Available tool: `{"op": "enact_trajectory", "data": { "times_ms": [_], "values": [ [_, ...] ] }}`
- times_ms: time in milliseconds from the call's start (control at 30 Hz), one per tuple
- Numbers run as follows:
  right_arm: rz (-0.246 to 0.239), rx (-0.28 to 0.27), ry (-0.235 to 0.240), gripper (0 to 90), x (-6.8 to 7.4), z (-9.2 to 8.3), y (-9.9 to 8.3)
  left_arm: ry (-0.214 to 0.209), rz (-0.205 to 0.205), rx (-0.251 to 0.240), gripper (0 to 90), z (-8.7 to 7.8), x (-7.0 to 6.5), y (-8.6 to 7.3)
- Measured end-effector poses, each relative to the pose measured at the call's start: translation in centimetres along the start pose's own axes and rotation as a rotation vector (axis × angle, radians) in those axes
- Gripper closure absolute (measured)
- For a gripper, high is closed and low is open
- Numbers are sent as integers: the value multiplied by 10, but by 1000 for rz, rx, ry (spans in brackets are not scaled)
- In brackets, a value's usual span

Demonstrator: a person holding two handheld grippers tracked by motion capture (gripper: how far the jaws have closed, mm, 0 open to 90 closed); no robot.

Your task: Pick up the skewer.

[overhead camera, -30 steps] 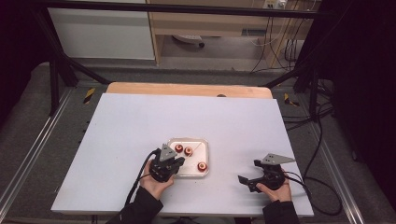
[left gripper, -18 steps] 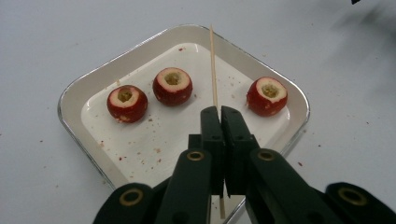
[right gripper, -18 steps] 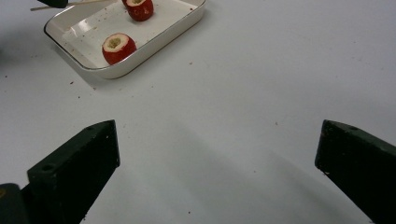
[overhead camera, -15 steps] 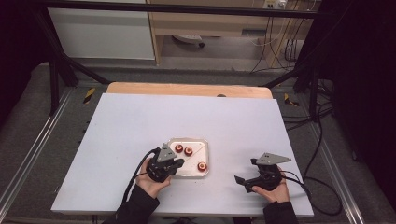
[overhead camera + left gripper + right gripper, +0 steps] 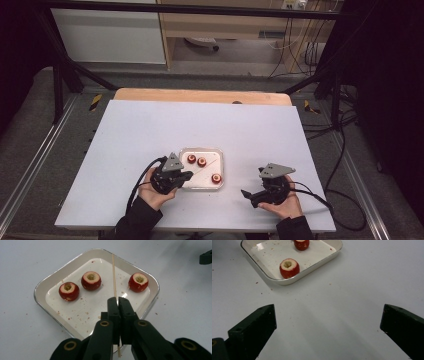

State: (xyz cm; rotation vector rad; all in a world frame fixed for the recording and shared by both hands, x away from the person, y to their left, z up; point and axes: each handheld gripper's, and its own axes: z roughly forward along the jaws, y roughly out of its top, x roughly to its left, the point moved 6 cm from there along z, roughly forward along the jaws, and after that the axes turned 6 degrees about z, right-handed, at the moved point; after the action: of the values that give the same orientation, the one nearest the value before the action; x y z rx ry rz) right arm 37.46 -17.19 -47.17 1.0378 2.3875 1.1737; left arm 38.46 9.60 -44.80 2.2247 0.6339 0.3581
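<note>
In the left gripper view, three cored fruits (image 5: 91, 280) lie in the tray (image 5: 42, 290); a skewer (image 5: 114, 277) lies across it, one fruit right of it.

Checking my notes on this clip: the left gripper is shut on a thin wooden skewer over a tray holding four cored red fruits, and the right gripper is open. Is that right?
Not quite: the tray holds three cored red fruits, not four, as the left gripper view shows. The left gripper is shut on the skewer, and the right gripper is open.

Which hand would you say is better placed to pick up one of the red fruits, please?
Right: its gripper is open and empty, facing the tray; the left gripper is shut on the skewer.
</note>
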Motion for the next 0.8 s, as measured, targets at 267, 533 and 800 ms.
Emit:
{"op": "enact_trajectory", "data": {
  "times_ms": [267, 533, 800],
  "values": [
    [-108, 17, -21, 29, 14, 3, 12, -38, 40, 18, 884, -5, -2, 9],
    [-217, 40, -51, 55, 24, 6, 21, -74, 97, 53, 884, 2, -11, 17],
    [-389, 55, -75, 120, 37, 15, 30, -107, 135, 71, 884, 11, -23, 26]
  ]
}}
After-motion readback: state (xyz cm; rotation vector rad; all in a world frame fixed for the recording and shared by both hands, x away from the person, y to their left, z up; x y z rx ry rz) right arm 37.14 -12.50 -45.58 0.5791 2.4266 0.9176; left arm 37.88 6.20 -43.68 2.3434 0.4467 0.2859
